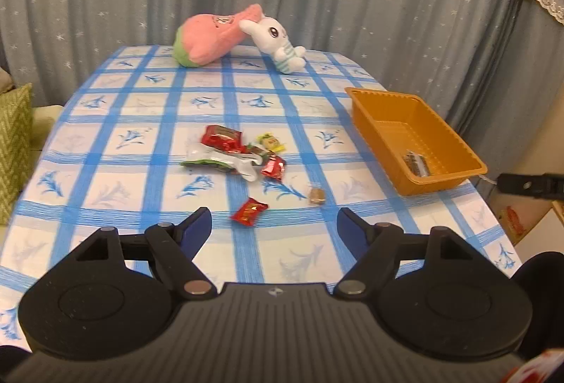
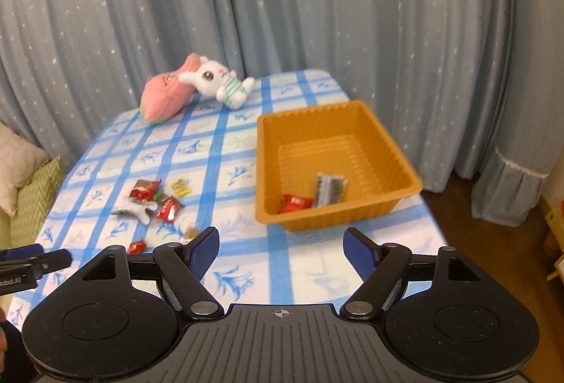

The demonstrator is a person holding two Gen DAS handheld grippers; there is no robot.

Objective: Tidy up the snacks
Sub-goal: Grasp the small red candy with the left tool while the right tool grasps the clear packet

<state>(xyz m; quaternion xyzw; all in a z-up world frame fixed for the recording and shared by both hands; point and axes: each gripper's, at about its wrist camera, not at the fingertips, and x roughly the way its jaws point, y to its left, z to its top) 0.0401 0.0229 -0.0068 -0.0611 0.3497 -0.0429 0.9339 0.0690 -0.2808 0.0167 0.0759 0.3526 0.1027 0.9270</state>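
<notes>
Two claws held spread above a checked surface (image 1: 148, 122), nothing between their pads.

A loose snack pile (image 1: 239, 154) is seen ahead of the left claw (image 1: 274, 224); the orange tray (image 2: 268, 150), holding a red packet (image 2: 295, 203) and a dark packet (image 2: 329, 189), lies just beyond the right claw (image 2: 282, 242).

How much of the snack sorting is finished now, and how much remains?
Done: the orange tray holds two snacks, a red packet and a dark packet. In hand: nothing; the left gripper and right gripper are open and empty. Left: the pile of snacks, a red candy and a small brown candy lie on the tablecloth.
</notes>
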